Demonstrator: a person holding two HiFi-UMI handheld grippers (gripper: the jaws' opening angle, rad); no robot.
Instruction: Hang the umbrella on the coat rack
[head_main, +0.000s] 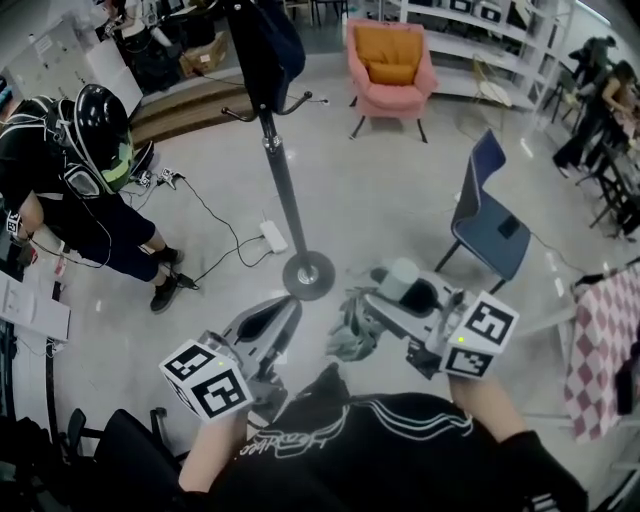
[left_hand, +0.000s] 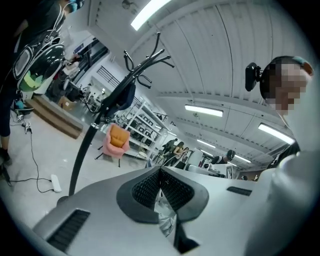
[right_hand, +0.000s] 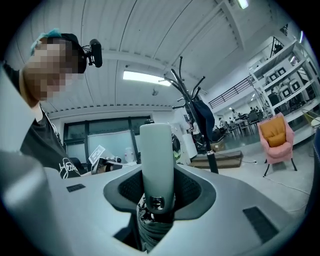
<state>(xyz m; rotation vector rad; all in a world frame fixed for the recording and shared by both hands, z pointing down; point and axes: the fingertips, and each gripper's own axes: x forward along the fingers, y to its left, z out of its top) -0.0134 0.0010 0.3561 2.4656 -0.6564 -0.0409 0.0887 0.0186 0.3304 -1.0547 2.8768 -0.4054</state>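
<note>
The right gripper has its fingers clamped on the pale handle of the umbrella. The left gripper pinches a fold of its silvery canopy. The umbrella hangs between them, well short of the coat rack. The likely risks are the thin cloth slipping from the left pinch, or a knock rocking the rack, whose hooks already hold a dark garment. The handle end points ahead and the canopy trails back-left, so the long axis seems roughly level.

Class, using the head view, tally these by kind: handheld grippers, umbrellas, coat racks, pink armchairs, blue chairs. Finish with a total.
Grippers: 2 (left gripper, right gripper)
Umbrella: 1
Coat rack: 1
Pink armchair: 1
Blue chair: 1
Total: 6
</note>
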